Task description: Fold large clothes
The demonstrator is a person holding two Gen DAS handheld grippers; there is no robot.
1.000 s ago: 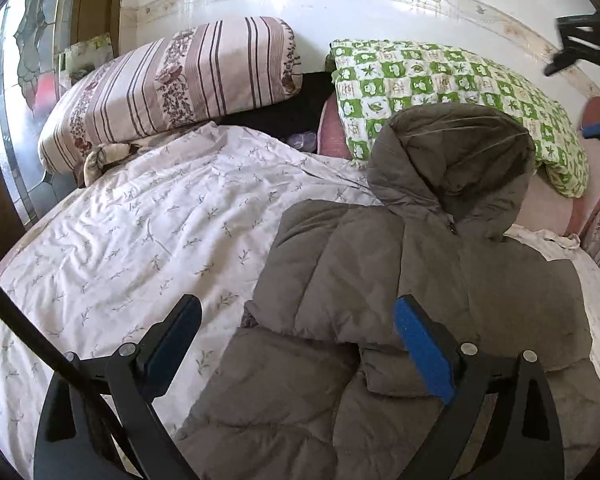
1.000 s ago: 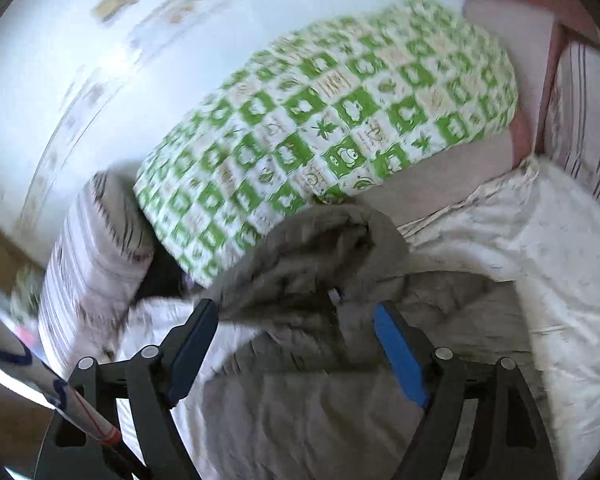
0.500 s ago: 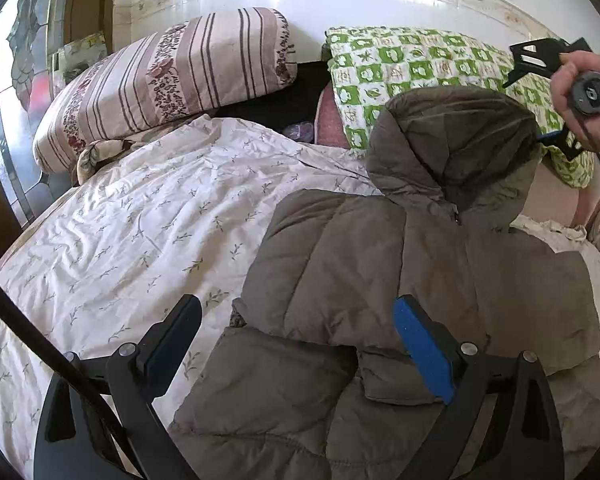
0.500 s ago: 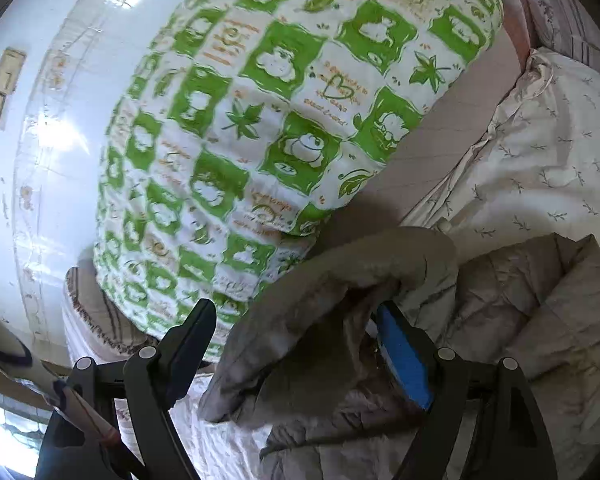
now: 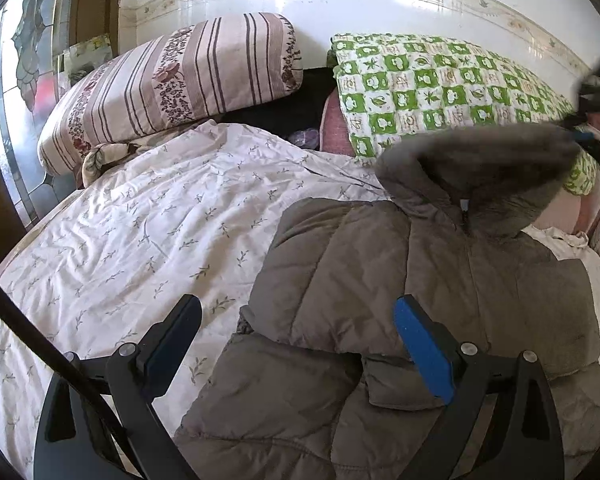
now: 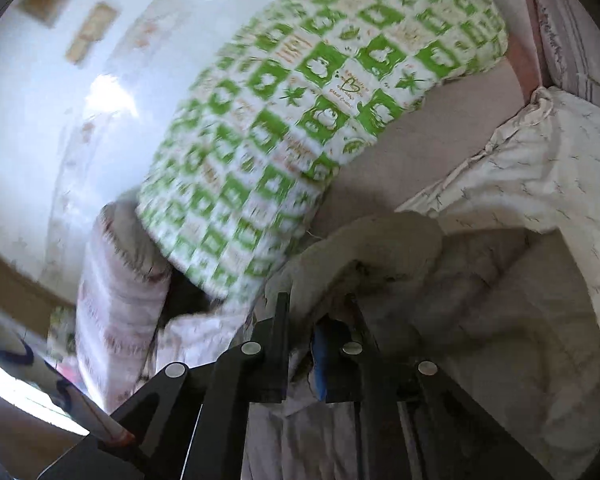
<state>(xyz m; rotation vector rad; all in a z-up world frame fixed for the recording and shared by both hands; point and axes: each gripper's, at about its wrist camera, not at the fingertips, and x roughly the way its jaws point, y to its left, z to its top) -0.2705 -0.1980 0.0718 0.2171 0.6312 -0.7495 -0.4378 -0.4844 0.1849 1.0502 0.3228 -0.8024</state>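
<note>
Left wrist view shows us a brown puffer jacket [image 5: 420,280] lying flat on a bed with a white leaf-print quilt [image 5: 140,232]. The jacket sits on the right part of the quilt, sleeves folded in over its lower front, its hood [image 5: 484,172] toward the pillows. Behind it a striped pillow [image 5: 172,84] leans on the left and a green checked pillow [image 5: 440,88] lies on the right, both against a white tiled wall [image 5: 340,0].

Our left gripper [image 5: 300,344] hangs above the jacket's lower left edge with its fingers spread wide; nothing sits between the blue pads, and one finger is over the quilt while the other is over the jacket. A black cable [image 5: 32,344] curves across the lower left of this view.

At the far right edge we see the right gripper [image 5: 592,136] as a dark blur at the hood's rim, and the hood is lifted off the bed there.

From the right wrist view, which is smeared by motion, our right gripper [image 6: 316,344] has its fingers drawn close together, and a fold of pale-looking hood fabric [image 6: 380,240] bunches up right at the tips. It appears to be pinched between them, though the blur keeps us from seeing the contact cleanly. The green checked pillow [image 6: 300,120] fills the upper part of that view, with the quilt [image 6: 540,168] to the right.
</note>
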